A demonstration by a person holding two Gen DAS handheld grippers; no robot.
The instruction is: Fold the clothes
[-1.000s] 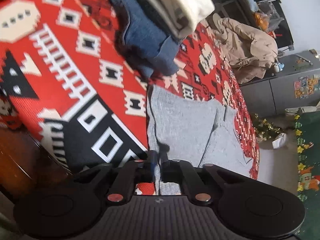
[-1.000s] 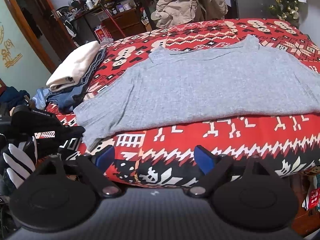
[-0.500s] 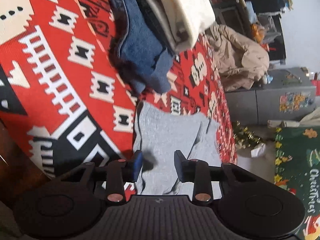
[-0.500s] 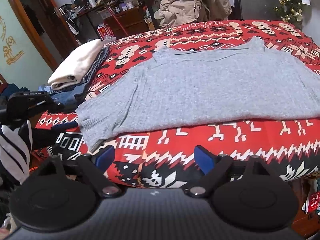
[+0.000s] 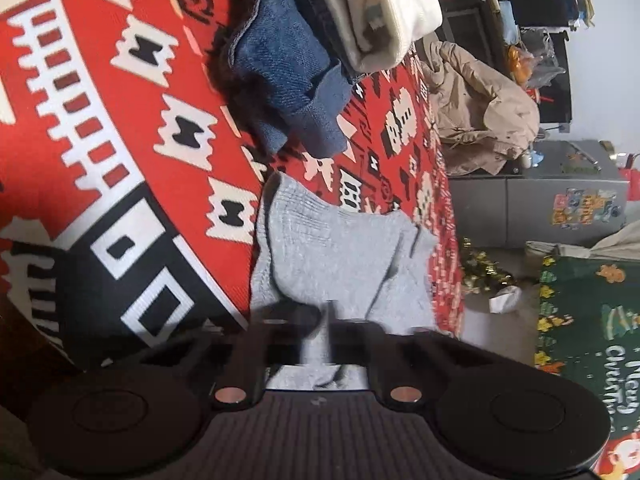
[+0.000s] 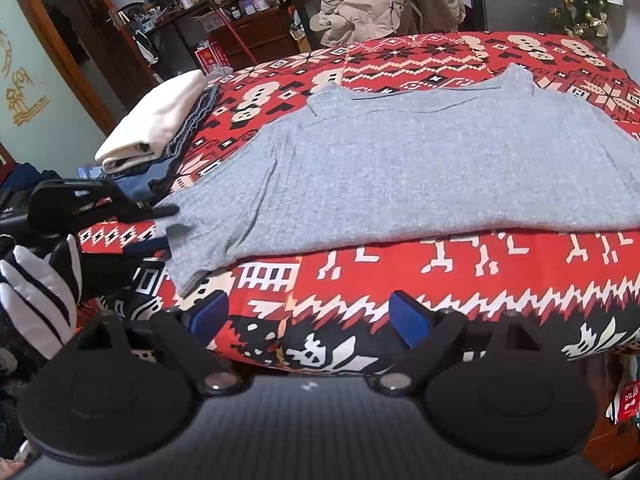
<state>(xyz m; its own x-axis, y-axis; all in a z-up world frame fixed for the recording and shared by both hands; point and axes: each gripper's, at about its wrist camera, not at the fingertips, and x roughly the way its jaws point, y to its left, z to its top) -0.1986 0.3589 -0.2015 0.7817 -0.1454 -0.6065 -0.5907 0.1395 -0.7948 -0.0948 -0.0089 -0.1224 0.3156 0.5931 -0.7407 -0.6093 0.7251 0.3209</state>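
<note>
Readable text first: we see "Merry Christmas" on a green hanging (image 5: 600, 360) at the right of the left wrist view, partly cut off. Gold characters on the pale door panel (image 6: 24, 96) and a small red tag (image 6: 630, 406) with white characters are too small for us to read.

Surface is a bed under a red, white and black patterned blanket (image 6: 400, 276). Room is cluttered: a beige coat (image 6: 380, 0) hangs behind the far edge, a dark desk (image 6: 224, 16) full of bottles sits at back left, and a tinsel tree (image 6: 580, 0) stands at back right.

The grey shirt (image 6: 420, 164) lies flat on the blanket, long axis running along the near edge of the bed, neckline toward the far edge, one sleeve toward the left edge. A folded stack of cream and denim clothes (image 6: 160, 136) sits near the far-left corner, close beside that sleeve.

The left gripper (image 5: 328, 320) is closed on the shirt's sleeve end near the left edge; blurred there, but fabric looks pinched between the pads. A gloved hand (image 6: 40, 288) holds it.

The right gripper (image 6: 308, 318) stands wide open in front of the bed's near edge, with nothing between its blue pads (image 6: 408, 318).
</note>
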